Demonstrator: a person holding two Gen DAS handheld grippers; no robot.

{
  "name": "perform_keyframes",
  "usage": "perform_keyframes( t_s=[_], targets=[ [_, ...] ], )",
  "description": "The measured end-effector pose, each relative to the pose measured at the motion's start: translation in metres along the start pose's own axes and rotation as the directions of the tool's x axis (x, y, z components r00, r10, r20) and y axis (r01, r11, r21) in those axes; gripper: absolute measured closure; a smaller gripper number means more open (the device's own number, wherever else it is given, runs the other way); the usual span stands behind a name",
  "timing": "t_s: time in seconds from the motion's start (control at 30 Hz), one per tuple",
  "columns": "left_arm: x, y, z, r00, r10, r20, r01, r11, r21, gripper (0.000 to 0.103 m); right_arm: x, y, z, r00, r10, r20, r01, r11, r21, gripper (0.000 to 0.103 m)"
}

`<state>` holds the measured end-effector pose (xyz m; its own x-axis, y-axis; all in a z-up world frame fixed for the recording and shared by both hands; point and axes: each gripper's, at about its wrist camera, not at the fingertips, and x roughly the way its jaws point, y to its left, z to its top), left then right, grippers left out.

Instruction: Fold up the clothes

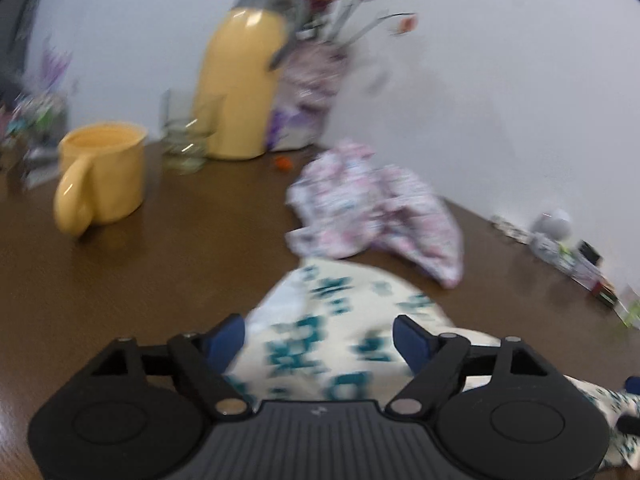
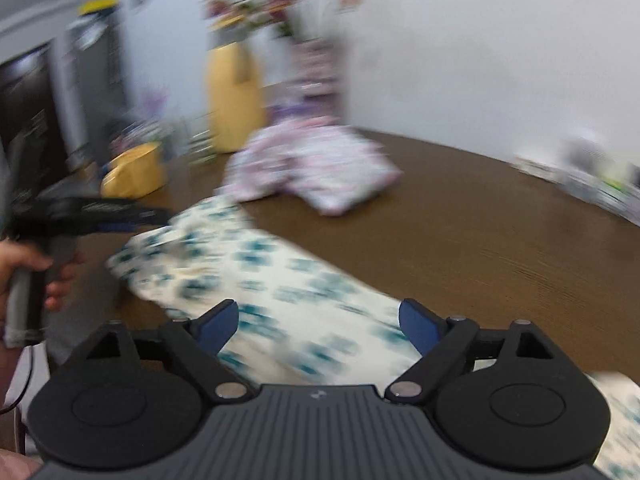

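Note:
A cream garment with teal print (image 1: 336,320) (image 2: 280,280) lies spread on the brown table. My left gripper (image 1: 319,338) hovers over one end of it with its jaws wide open; the blue pads (image 1: 226,338) do not press the cloth. My right gripper (image 2: 318,322) is open above the other end, the cloth passing under it. In the right wrist view the left gripper (image 2: 104,212) shows at the left, held by a hand (image 2: 28,268). A crumpled pink-and-white patterned garment (image 1: 380,212) (image 2: 312,164) lies farther back. Both views are blurred.
A yellow mug (image 1: 100,176) (image 2: 134,172), a glass jar (image 1: 186,144), a tall yellow jug (image 1: 240,84) (image 2: 234,96) and a flower vase (image 1: 308,92) stand at the back by the white wall. Small items (image 1: 568,252) line the table's right edge.

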<state>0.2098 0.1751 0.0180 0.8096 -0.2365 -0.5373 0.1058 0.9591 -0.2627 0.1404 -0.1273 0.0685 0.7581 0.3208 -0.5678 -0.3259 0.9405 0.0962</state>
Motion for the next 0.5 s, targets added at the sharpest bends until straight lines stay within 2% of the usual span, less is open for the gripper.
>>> perform_keyframes(
  t_s=[0.07, 0.13, 0.2, 0.27, 0.33, 0.43, 0.47, 0.5],
  targets=[
    [-0.005, -0.021, 0.002, 0.998, -0.053, 0.017, 0.052, 0.997, 0.058, 0.009, -0.027, -0.036, -0.008, 0.996, -0.086, 0.007, 0.085, 0.993, 0.087, 0.003],
    [-0.001, -0.054, 0.0, 0.987, -0.16, -0.005, 0.159, 0.978, 0.137, 0.006, -0.052, -0.074, -0.02, 0.982, -0.189, -0.005, 0.187, 0.966, 0.178, 0.002],
    [0.007, -0.092, -0.007, 0.966, -0.252, -0.049, 0.257, 0.943, 0.211, 0.006, -0.072, -0.11, -0.034, 0.964, -0.262, -0.036, 0.261, 0.923, 0.281, 0.002],
    [0.015, -0.131, -0.015, 0.937, -0.333, -0.1, 0.348, 0.895, 0.277, 0.009, -0.088, -0.138, -0.049, 0.954, -0.293, -0.063, 0.295, 0.879, 0.376, 0.002],
    [0.027, -0.171, -0.026, 0.91, -0.385, -0.156, 0.415, 0.849, 0.325, 0.015, -0.098, -0.16, -0.062, 0.95, -0.3, -0.084, 0.305, 0.84, 0.449, 0.003],
    [0.045, -0.224, -0.043, 0.862, -0.442, -0.248, 0.506, 0.777, 0.375, 0.035, -0.101, -0.179, -0.075, 0.956, -0.276, -0.101, 0.288, 0.811, 0.51, 0.006],
    [0.051, -0.241, -0.049, 0.849, -0.45, -0.278, 0.528, 0.753, 0.393, 0.039, -0.097, -0.181, -0.078, 0.96, -0.262, -0.103, 0.276, 0.805, 0.526, 0.009],
    [0.054, -0.258, -0.055, 0.843, -0.445, -0.302, 0.536, 0.732, 0.42, 0.047, -0.095, -0.184, -0.081, 0.965, -0.242, -0.102, 0.258, 0.797, 0.547, 0.013]
  ],
)
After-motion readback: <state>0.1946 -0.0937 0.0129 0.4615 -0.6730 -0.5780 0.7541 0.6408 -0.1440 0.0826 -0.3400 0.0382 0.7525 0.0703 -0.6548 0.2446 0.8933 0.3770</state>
